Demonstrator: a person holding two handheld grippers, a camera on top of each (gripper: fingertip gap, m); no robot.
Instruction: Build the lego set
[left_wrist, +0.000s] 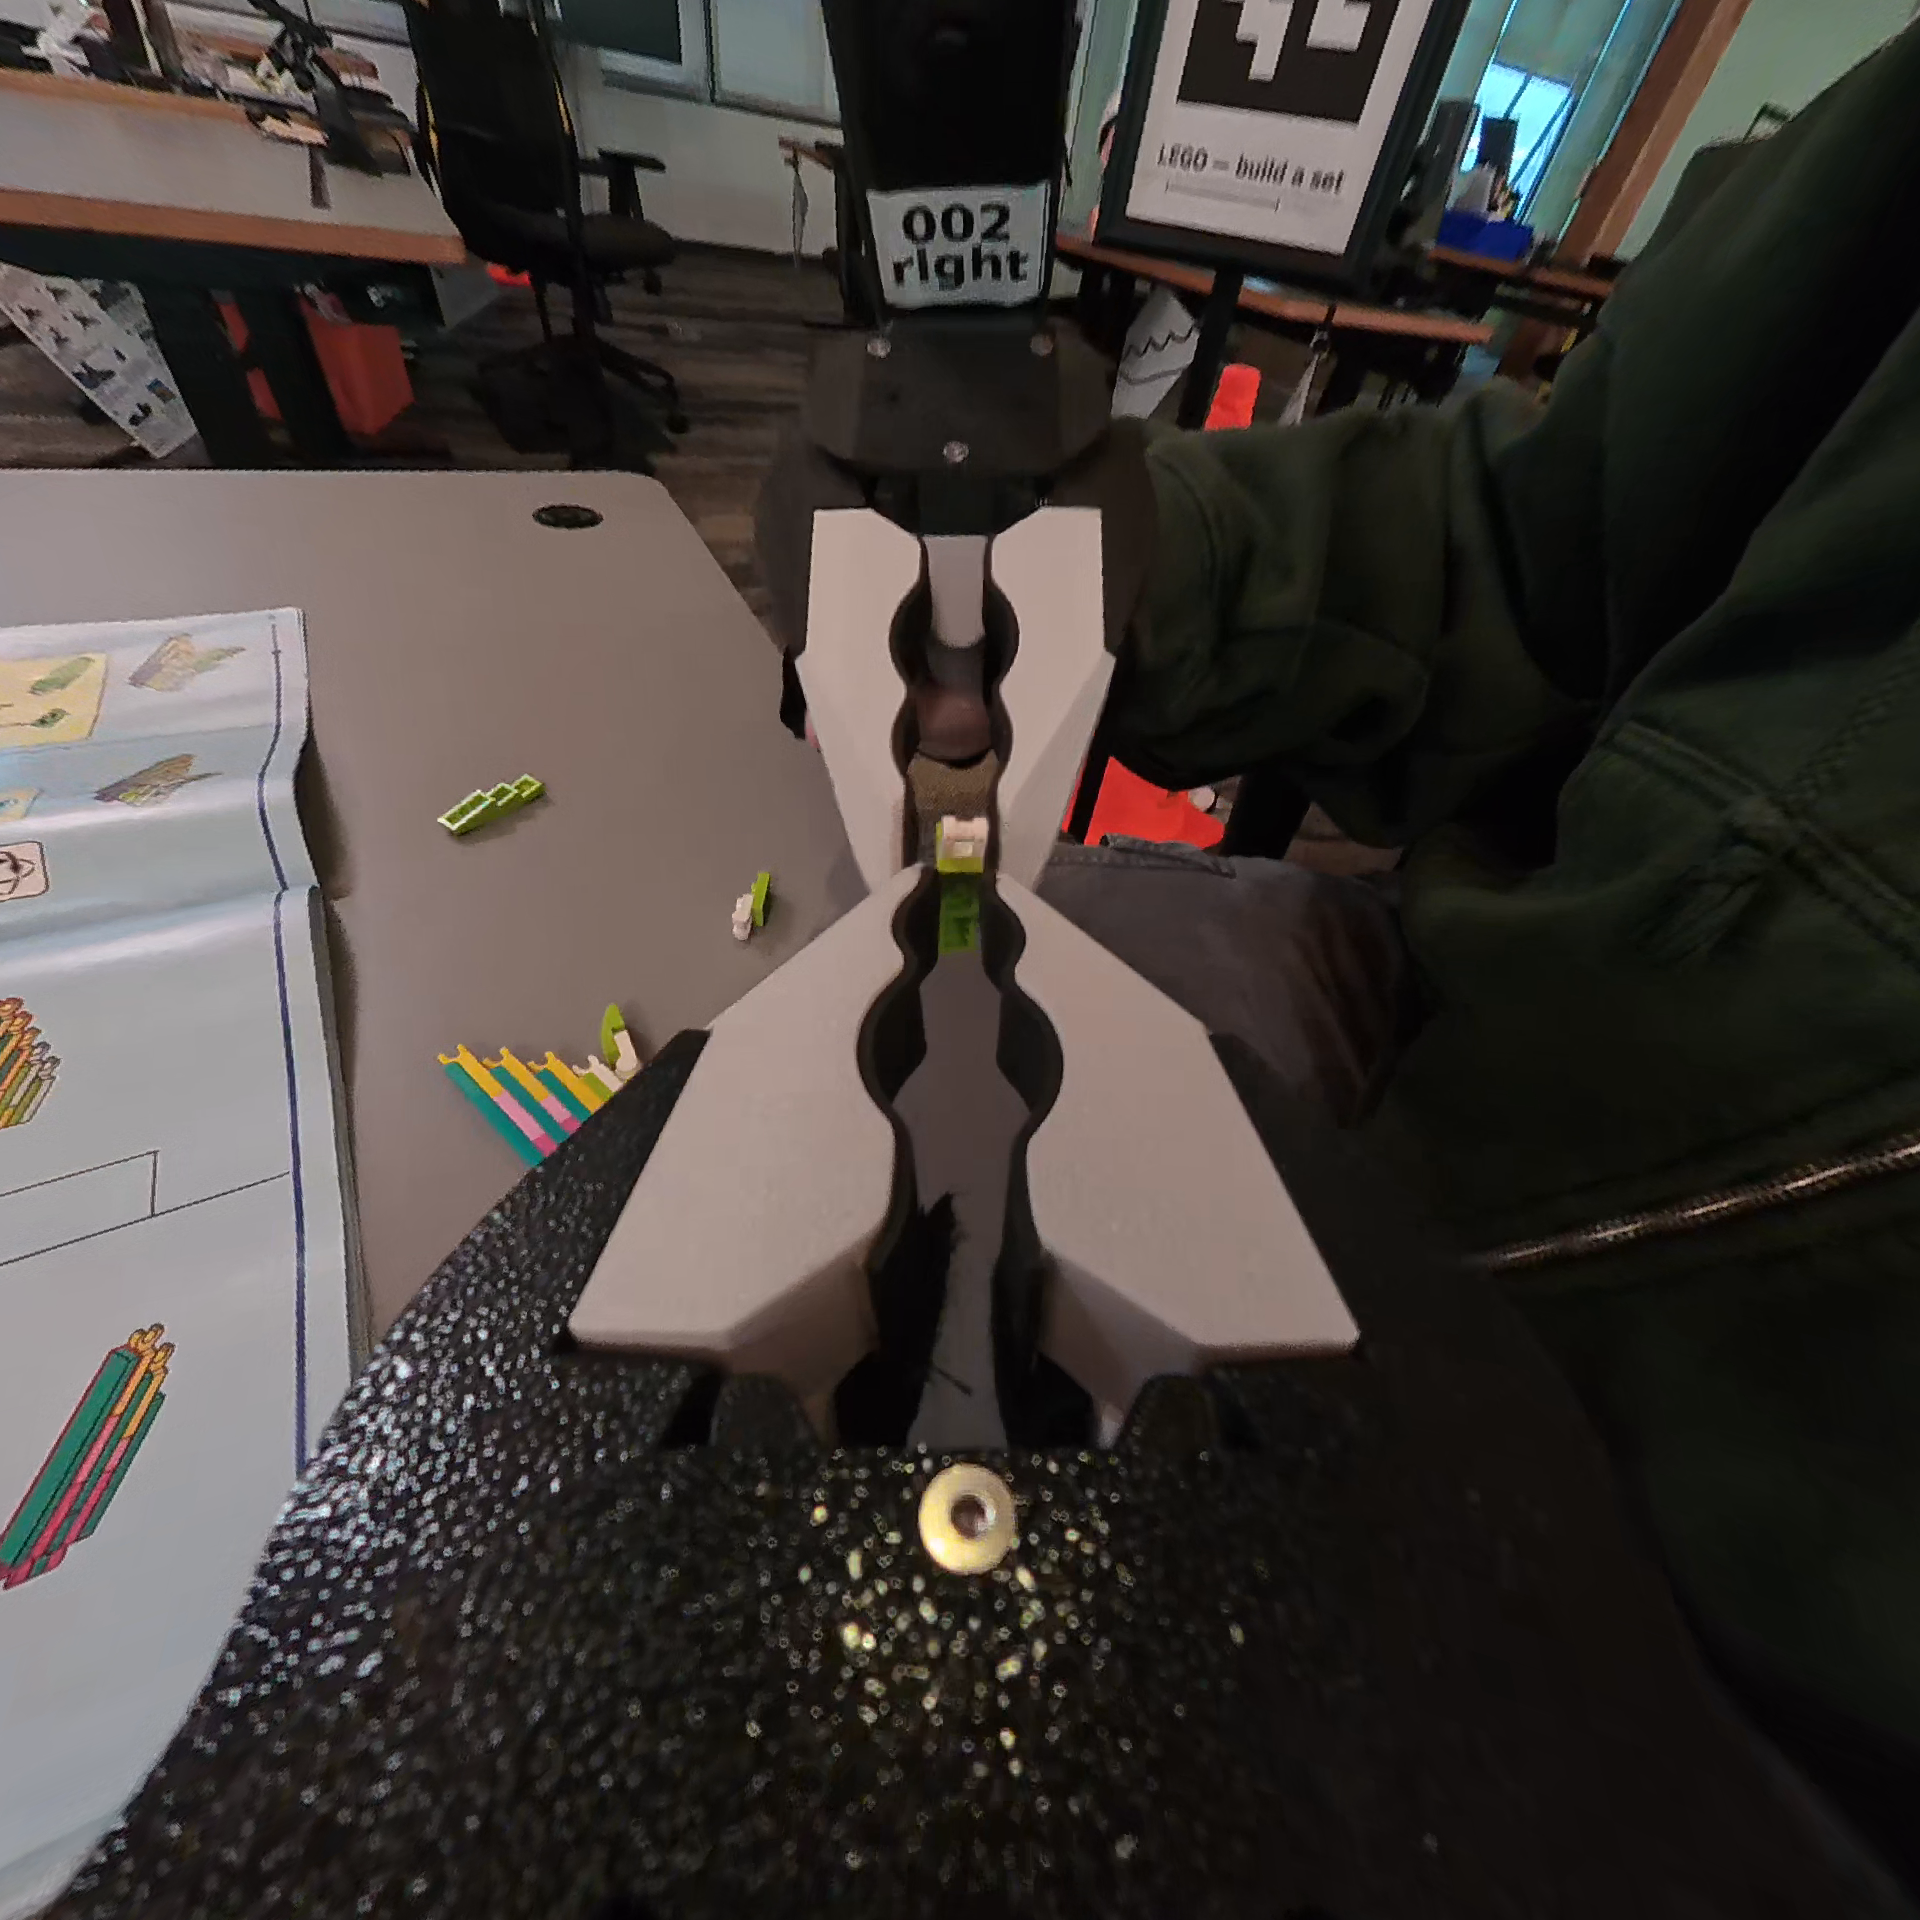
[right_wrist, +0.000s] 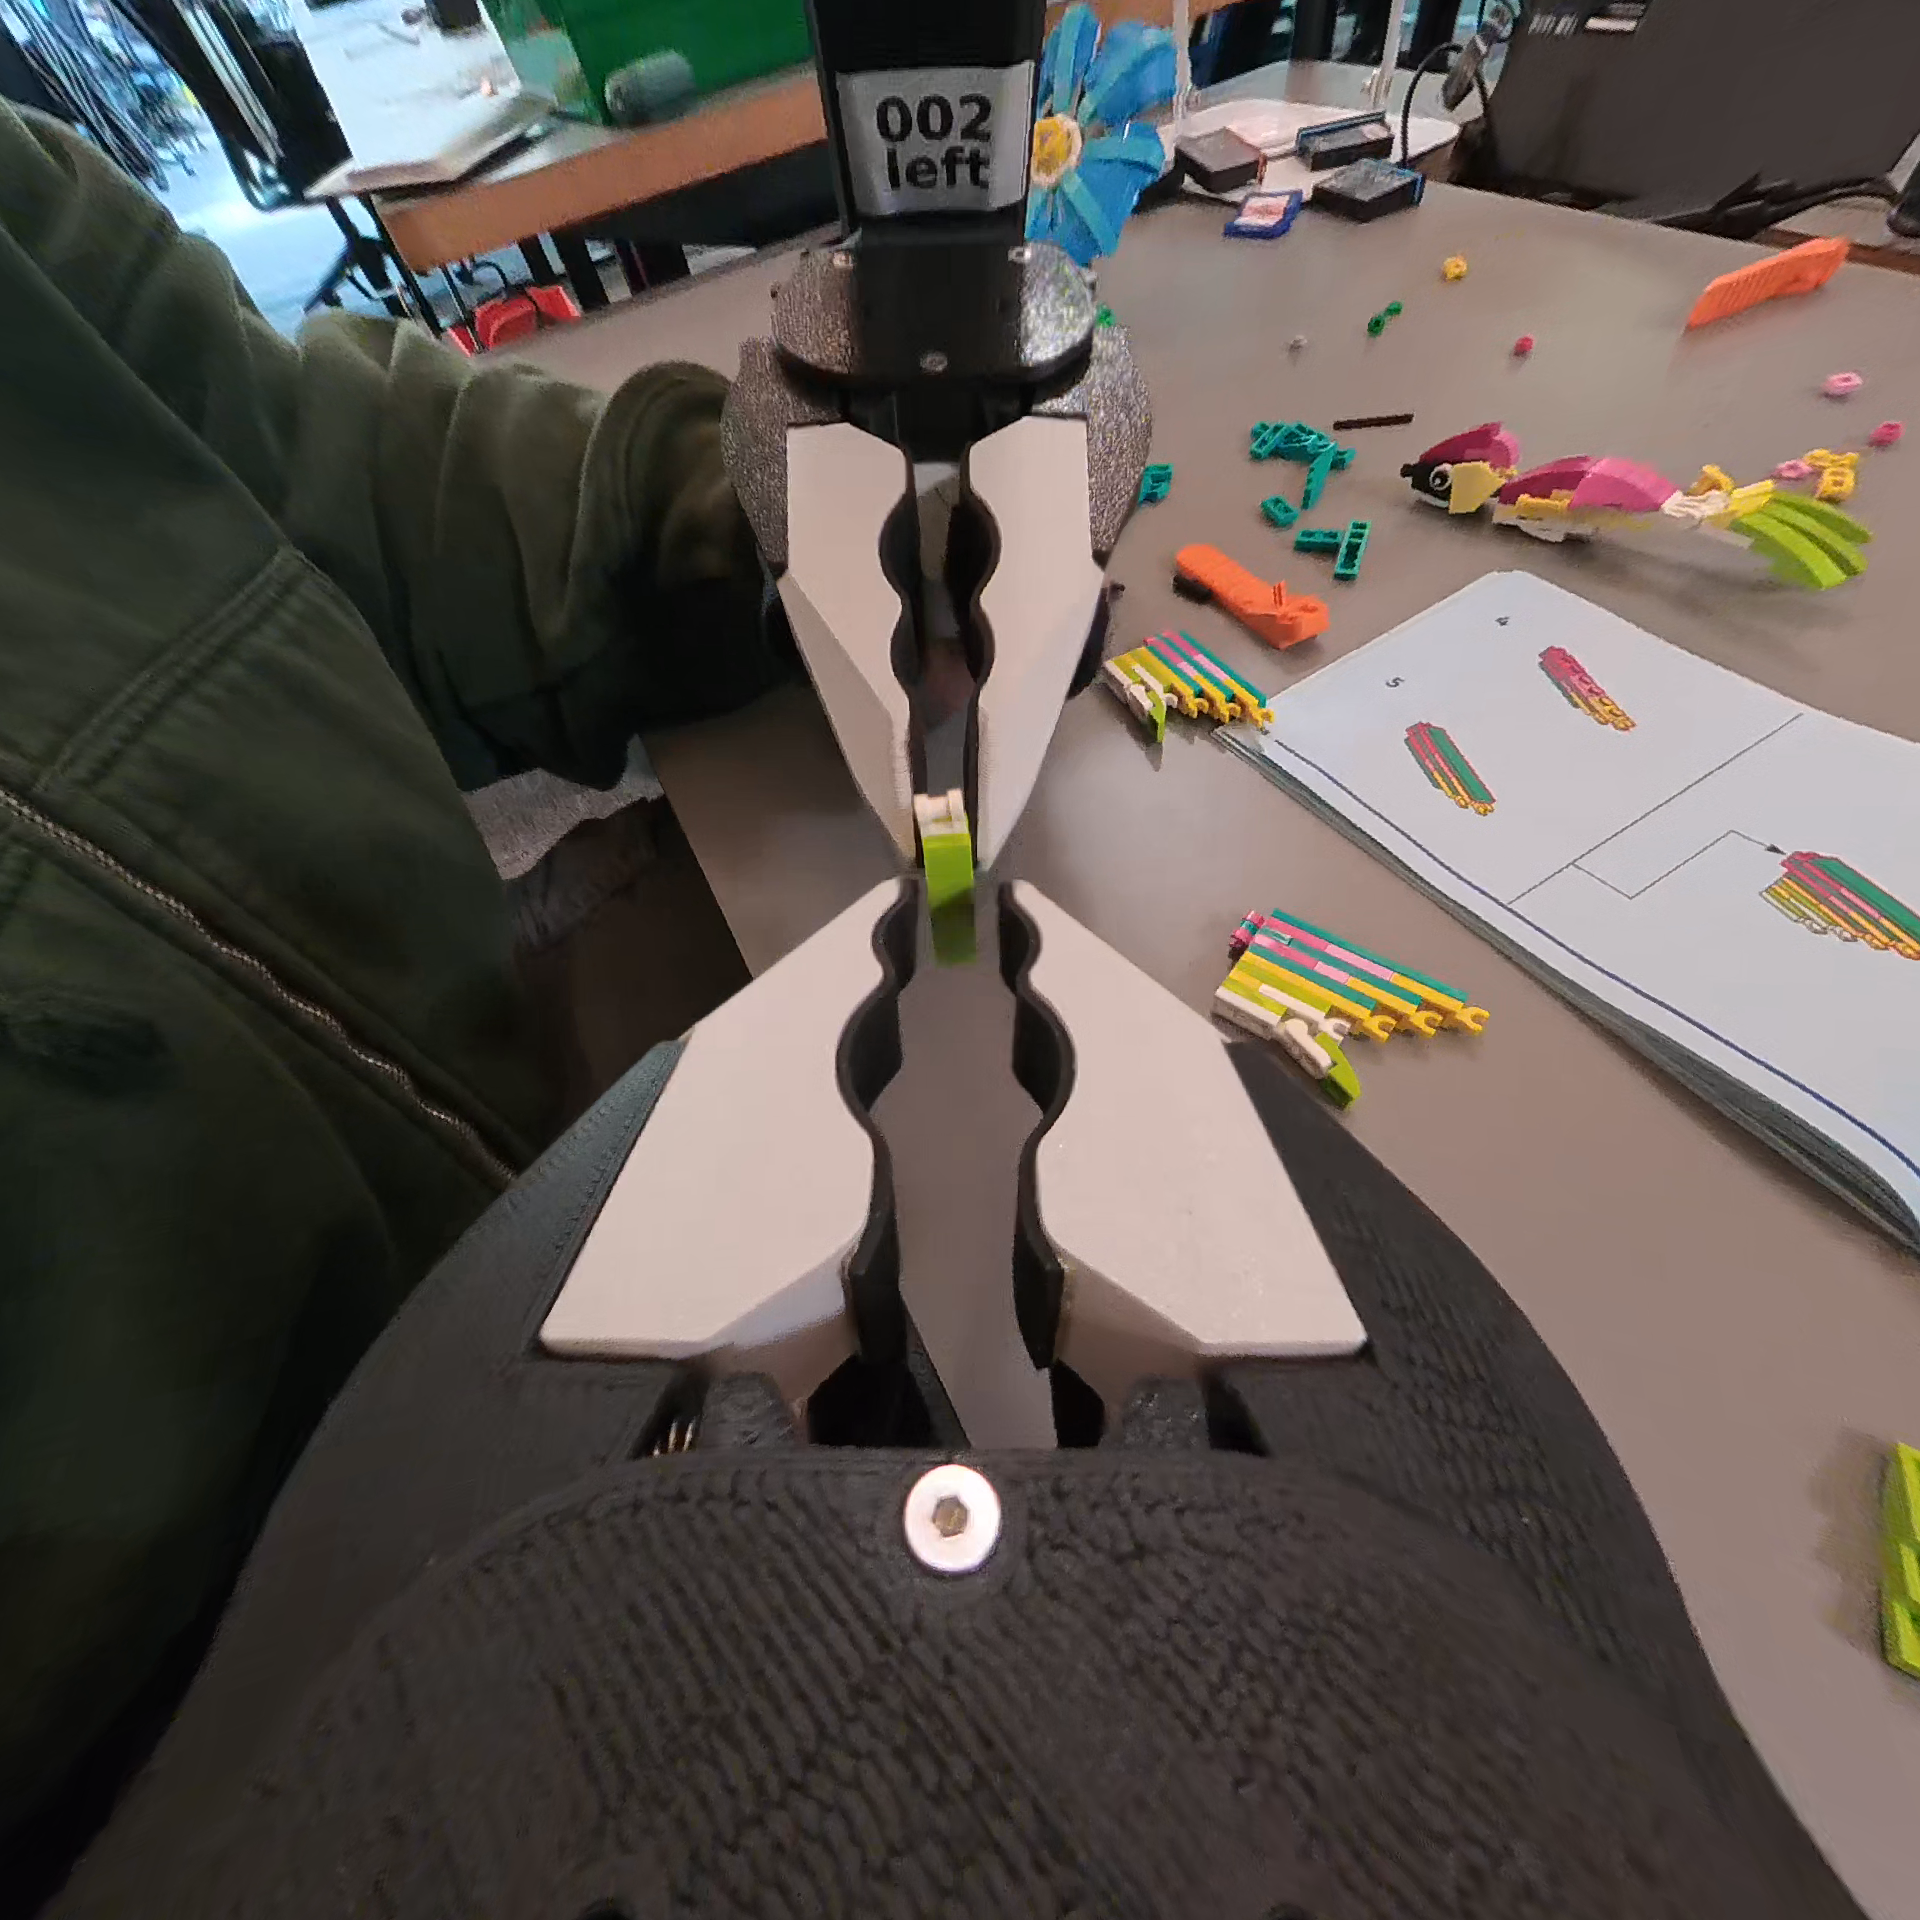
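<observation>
My left gripper (left_wrist: 958, 896) and right gripper (right_wrist: 951, 906) meet tip to tip above the table's near edge. Between them is a small lime-and-white lego piece (left_wrist: 958, 914), also seen in the right wrist view (right_wrist: 948, 883). Each gripper is shut on one end of it. The right gripper (left_wrist: 951, 831) faces me in the left wrist view; the left gripper (right_wrist: 943, 821) faces me in the right wrist view. Two striped wing assemblies (right_wrist: 1340, 987) (right_wrist: 1184, 675) lie on the grey table (right_wrist: 1351, 1299). A part-built pink bird (right_wrist: 1621, 499) lies farther back.
An open instruction booklet (right_wrist: 1558, 790) (left_wrist: 156, 935) lies on the table. Loose pieces include a lime stepped piece (left_wrist: 490, 803), a small lime-white piece (left_wrist: 750, 906), teal pieces (right_wrist: 1309, 468) and orange separators (right_wrist: 1247, 597). A person's green sleeve (left_wrist: 1455, 623) is close by. My two grippers' fingertips are within a few centimetres of each other. The lime stepped piece (left_wrist: 490, 803) is about equally far from each gripper, around 20 cm.
</observation>
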